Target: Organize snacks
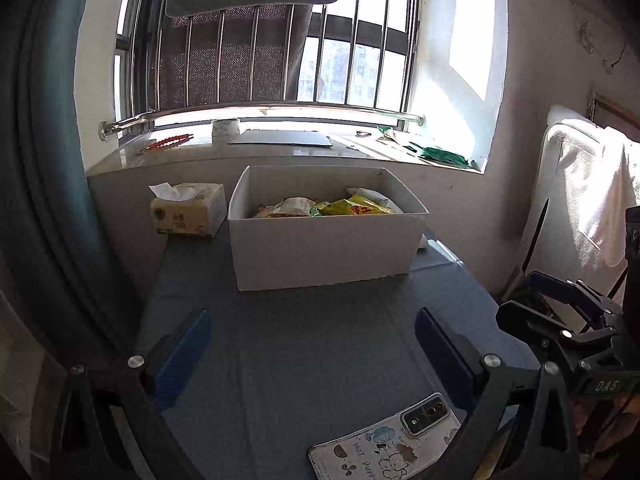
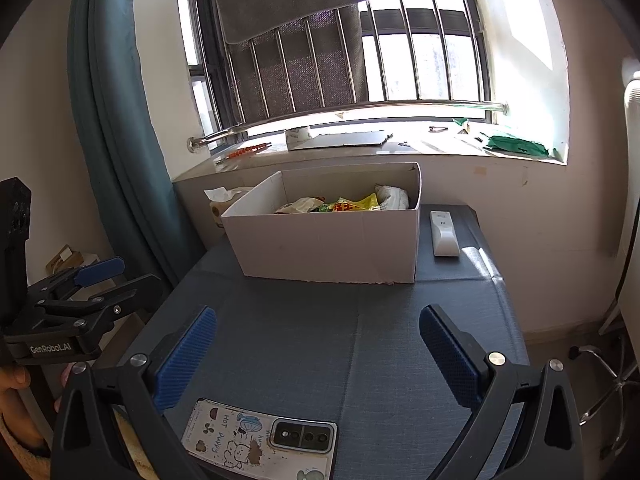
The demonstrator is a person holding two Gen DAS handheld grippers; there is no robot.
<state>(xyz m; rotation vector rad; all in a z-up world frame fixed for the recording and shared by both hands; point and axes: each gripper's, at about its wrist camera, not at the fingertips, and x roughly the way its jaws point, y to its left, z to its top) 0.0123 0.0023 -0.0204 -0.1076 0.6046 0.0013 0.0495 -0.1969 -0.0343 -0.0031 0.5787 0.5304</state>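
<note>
Under a barred window, the blue bench (image 2: 360,340) carries a white box (image 2: 332,240) already holding the snack packets (image 2: 352,203). Both the left hand-held gripper (image 1: 312,344) and right hand-held gripper (image 2: 318,344) hang wide open and empty. The packets look light, soft and crinkly, probably best pinched at a sealed edge.

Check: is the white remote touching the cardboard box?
Apart. The right wrist view shows a strip of blue tabletop between the remote and the box.
</note>
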